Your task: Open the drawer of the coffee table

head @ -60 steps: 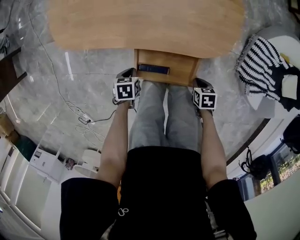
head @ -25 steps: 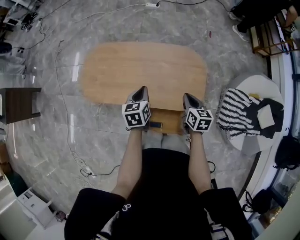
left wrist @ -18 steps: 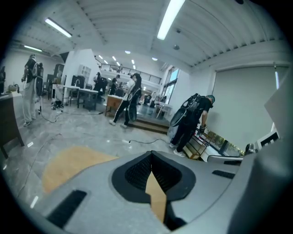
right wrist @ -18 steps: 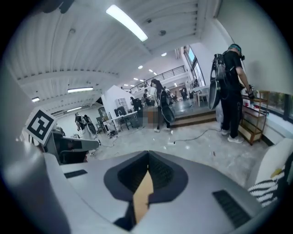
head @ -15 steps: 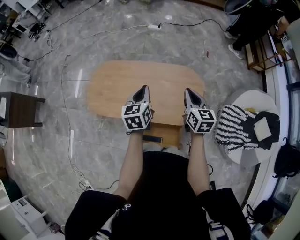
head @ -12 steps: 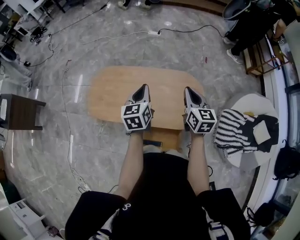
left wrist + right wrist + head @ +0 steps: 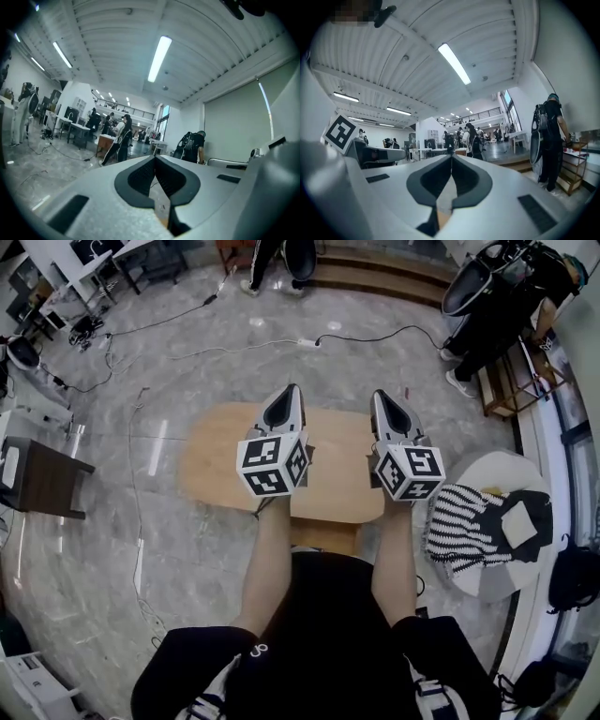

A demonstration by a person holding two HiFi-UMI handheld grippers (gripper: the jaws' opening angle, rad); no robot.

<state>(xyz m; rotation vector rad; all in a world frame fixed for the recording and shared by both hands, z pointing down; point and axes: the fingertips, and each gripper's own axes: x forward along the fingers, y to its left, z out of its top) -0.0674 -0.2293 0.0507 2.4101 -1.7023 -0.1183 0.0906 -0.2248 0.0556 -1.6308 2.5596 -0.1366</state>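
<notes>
jaws are clenched empty on left gripper [image 7: 292, 390] and right gripper [image 7: 382, 396] above the coffee table [image 7: 217, 463]; its wooden drawer [image 7: 323, 537] is judged rigid, free-sliding, best gripped at the front lip

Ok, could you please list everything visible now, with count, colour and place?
coffee table: one, light wood, centre of floor
drawer: one, wood, pulled out at table's near edge
round side table: one, white, right
striped cloth: one, black and white, on it
dark side table: one, brown, left
power strip: one, white, floor beyond table
left gripper: one, grey, jaws shut, empty, over table
right gripper: one, grey, jaws shut, empty, over table
</notes>
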